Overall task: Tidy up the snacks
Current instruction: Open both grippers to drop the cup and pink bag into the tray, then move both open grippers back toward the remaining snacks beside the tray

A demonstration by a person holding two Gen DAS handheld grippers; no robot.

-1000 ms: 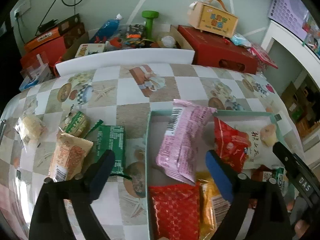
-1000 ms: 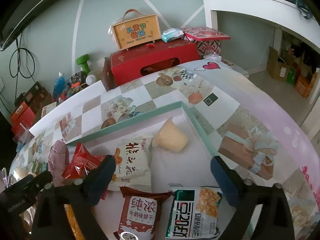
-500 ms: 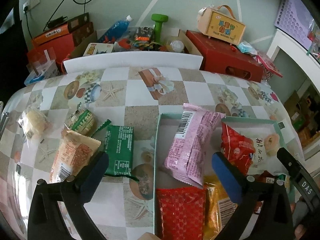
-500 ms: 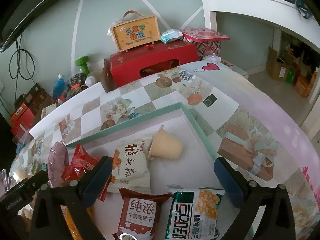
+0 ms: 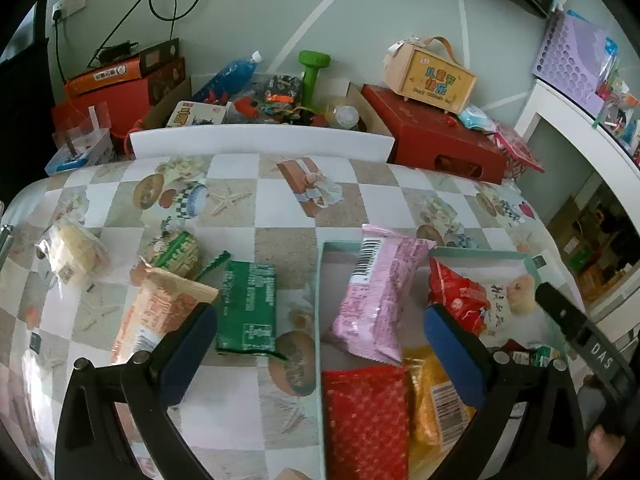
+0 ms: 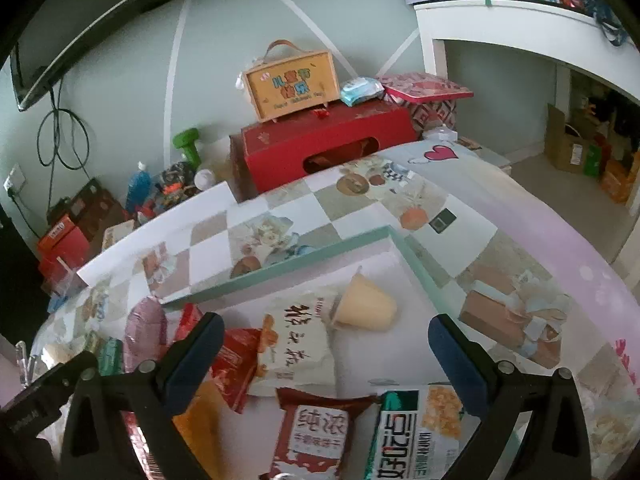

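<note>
Two grippers hung over the shallow teal-rimmed tray on our checkered, glossy tablecloth, and we held nothing in either. Our left gripper had just been opening; its blue-padded jaws stood wide with no packet pressed between them. Our right gripper was spread wide too, above a white crinkly pouch and a smooth cream jelly cup lying on its side.

The pink foil packet, long and pillow-shaped, lay inside the tray at its left end, its barcoded end propped on the far rim and its long axis running from there down towards us. Beside it sat a crumpled red bag, a flat red patterned pack and a yellow pack. Outside the tray, on the cloth, a flat green packet lay with its length pointing away from us, next to an orange packet.

Against a second before, the pink packet sat farther from the left jaws, and the view had drawn back and up.
</note>
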